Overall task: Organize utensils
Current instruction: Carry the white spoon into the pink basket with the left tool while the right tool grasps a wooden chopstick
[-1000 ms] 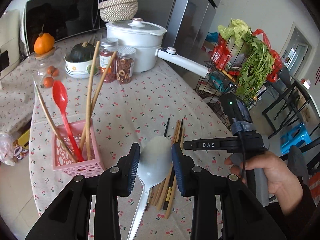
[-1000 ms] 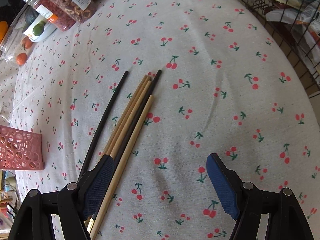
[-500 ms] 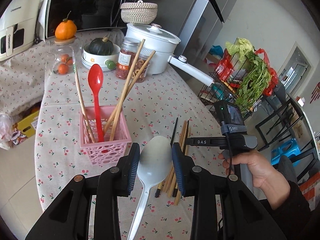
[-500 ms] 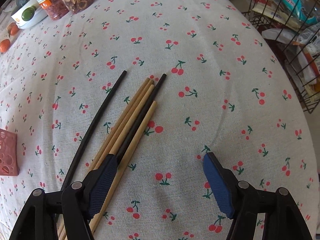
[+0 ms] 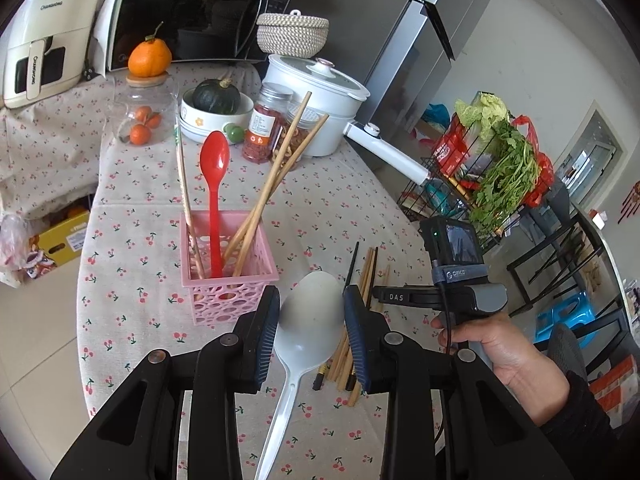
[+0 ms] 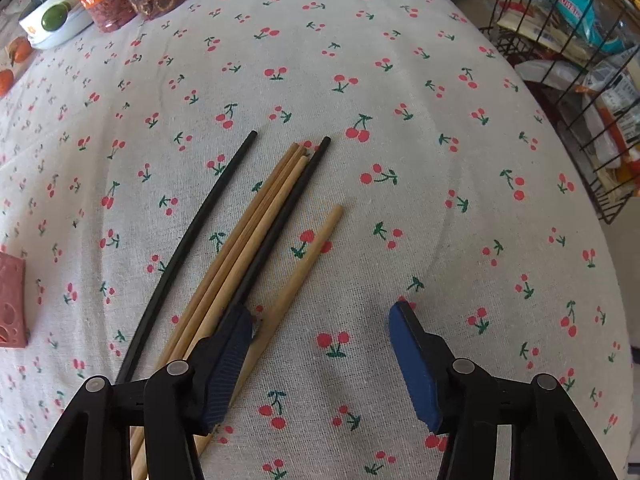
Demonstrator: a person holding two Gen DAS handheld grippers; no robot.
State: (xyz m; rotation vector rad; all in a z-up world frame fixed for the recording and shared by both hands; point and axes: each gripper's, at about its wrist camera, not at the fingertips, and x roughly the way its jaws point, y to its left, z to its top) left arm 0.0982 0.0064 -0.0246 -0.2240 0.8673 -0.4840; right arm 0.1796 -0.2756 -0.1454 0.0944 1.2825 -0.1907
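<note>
Left gripper (image 5: 308,316): clamped on pale grey plastic spoon (image 5: 310,320), lower centre, beside pink perforated plastic basket (image 5: 228,280); right gripper (image 6: 320,336): jaws closing over one loose wooden chopstick (image 6: 304,256), pads not pressing; bundle at left on cherry-print tablecloth (image 6: 400,80)

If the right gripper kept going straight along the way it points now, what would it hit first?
Probably the cherry-print tablecloth, bare between the closing right gripper fingers; the lone bamboo chopstick lies just inside its left finger, though depth is uncertain.
</note>
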